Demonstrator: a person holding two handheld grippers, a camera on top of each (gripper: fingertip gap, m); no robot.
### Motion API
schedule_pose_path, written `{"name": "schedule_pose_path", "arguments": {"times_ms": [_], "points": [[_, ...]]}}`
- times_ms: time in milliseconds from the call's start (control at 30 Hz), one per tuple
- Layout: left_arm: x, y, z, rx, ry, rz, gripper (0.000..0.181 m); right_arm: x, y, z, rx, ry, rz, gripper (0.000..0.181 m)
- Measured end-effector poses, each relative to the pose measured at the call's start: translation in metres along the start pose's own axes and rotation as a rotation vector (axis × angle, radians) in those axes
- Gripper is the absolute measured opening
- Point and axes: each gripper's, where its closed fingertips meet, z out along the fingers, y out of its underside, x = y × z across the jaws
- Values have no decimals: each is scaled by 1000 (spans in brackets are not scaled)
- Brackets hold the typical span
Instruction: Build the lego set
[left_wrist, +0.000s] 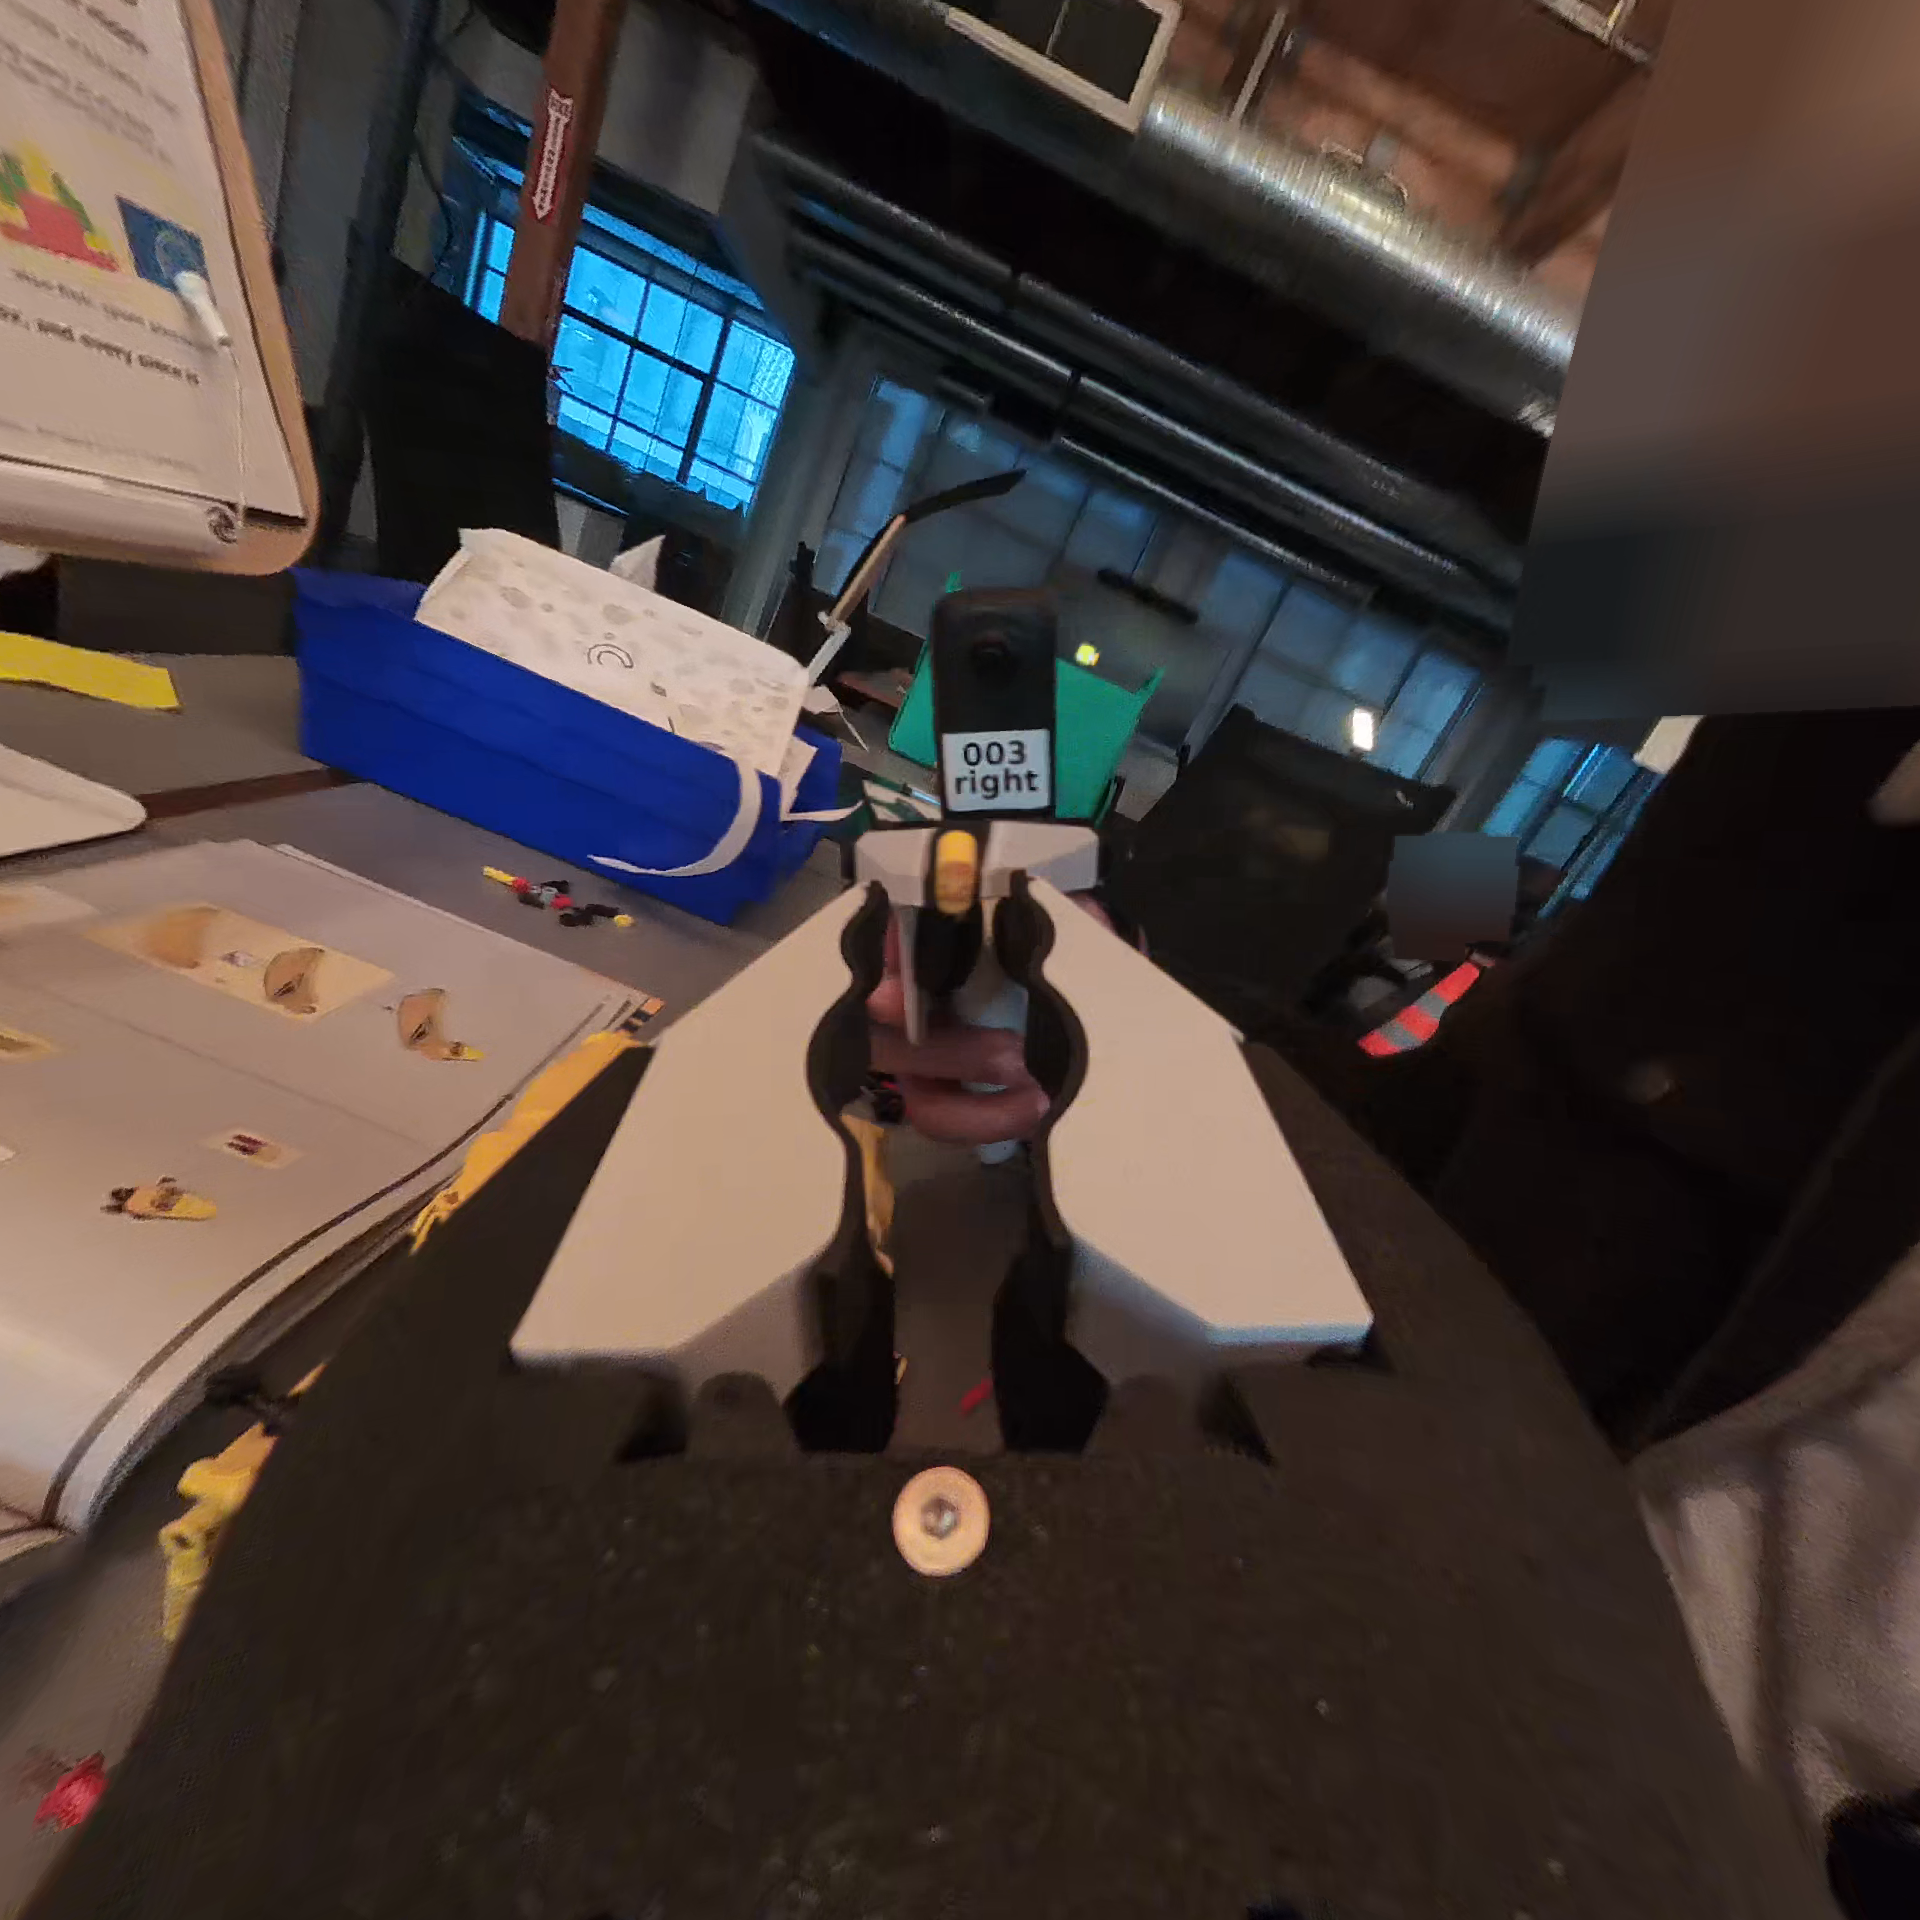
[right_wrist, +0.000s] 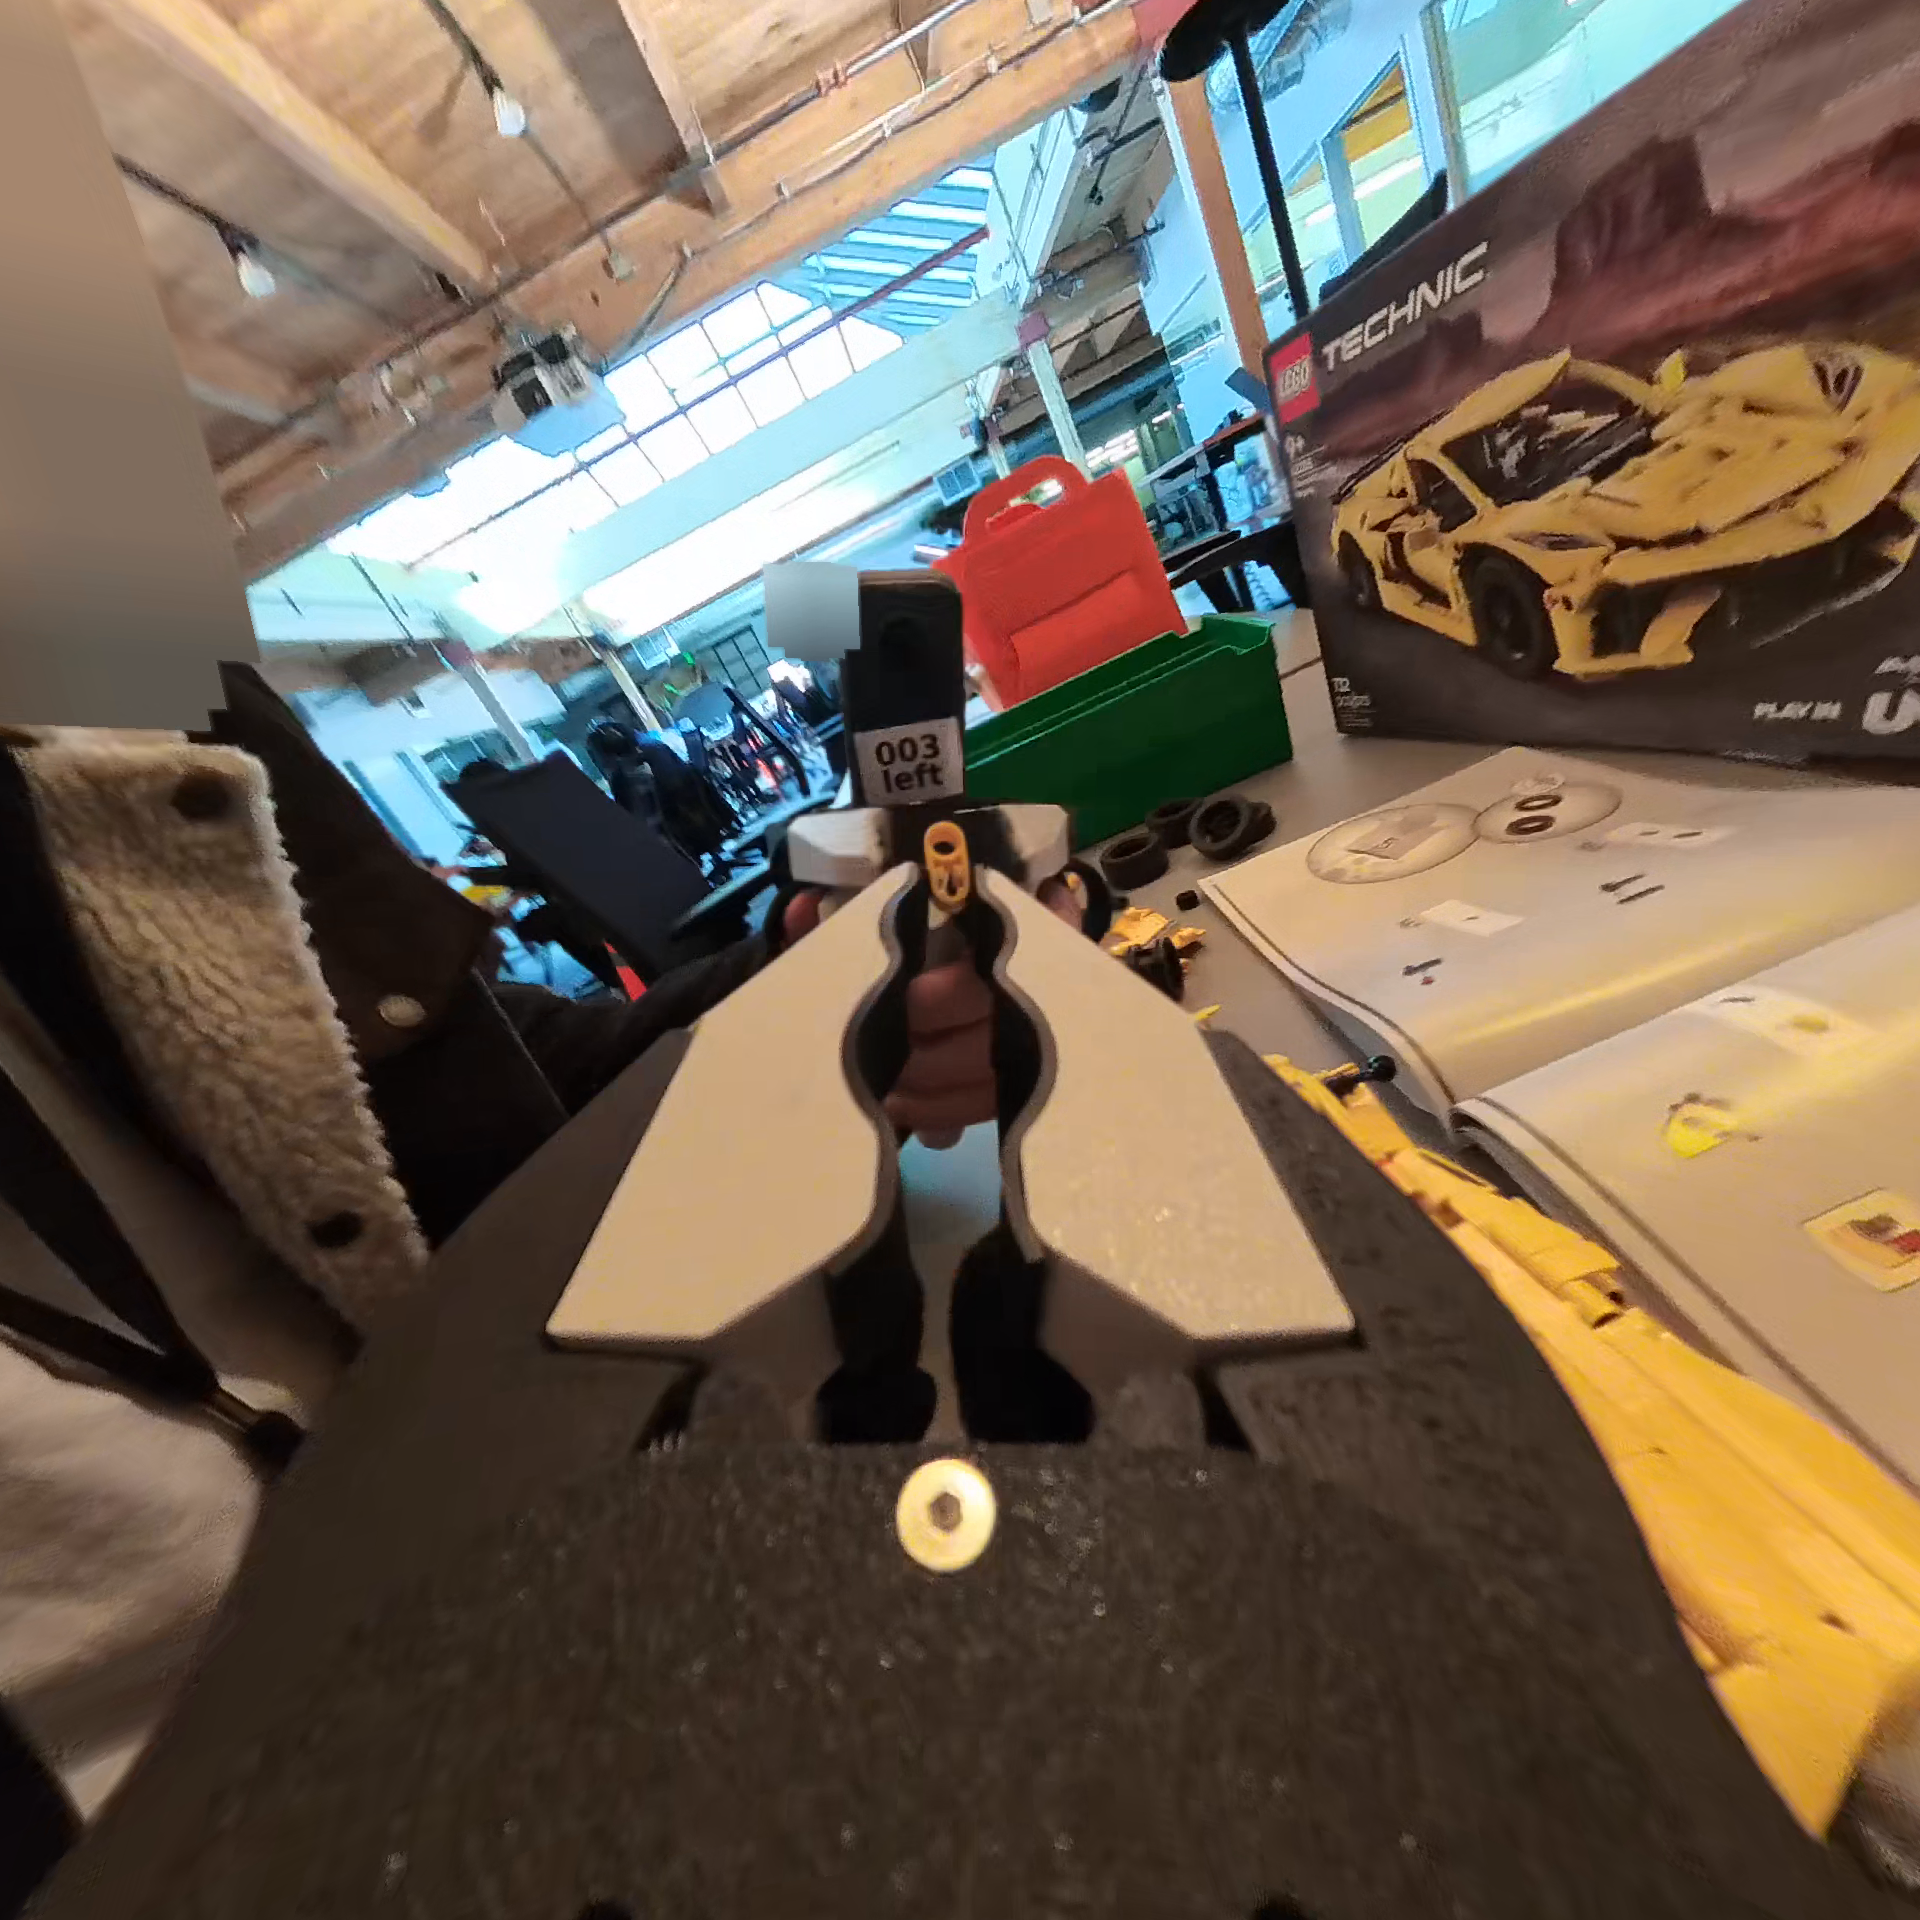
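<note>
While the two tools face each other tip to tip, the left tool (left_wrist: 948, 914) and right tool (right_wrist: 948, 894) both pinch one small yellow Technic connector (right_wrist: 945, 868) at twelve o'clock.

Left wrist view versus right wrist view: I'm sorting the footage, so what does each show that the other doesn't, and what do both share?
Only the left wrist view shows the blue bin stuffed with paper and a few small loose parts beside it. Only the right wrist view shows the set's box, the green bin, the red bag and the black tyres. Both show the open instruction booklet and the small yellow piece pinched between the facing left gripper and right gripper.
</note>
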Motion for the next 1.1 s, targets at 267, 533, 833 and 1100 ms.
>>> {"name": "schedule_pose_path", "arguments": {"times_ms": [267,533,833,1100], "points": [[2,6,1,-38,23,-38,7,1,15,3,-103,35,-94,5],[2,18,-3,-146,21,16,7,1,24,1,-170,21,-86,5],[18,0,-7,-68,-46,465,6,-11,16,-1,-118,-150,299,30],[38,8,1,-61,-6,660,7,-37,5,-5,-81,-393,510,18]]}}
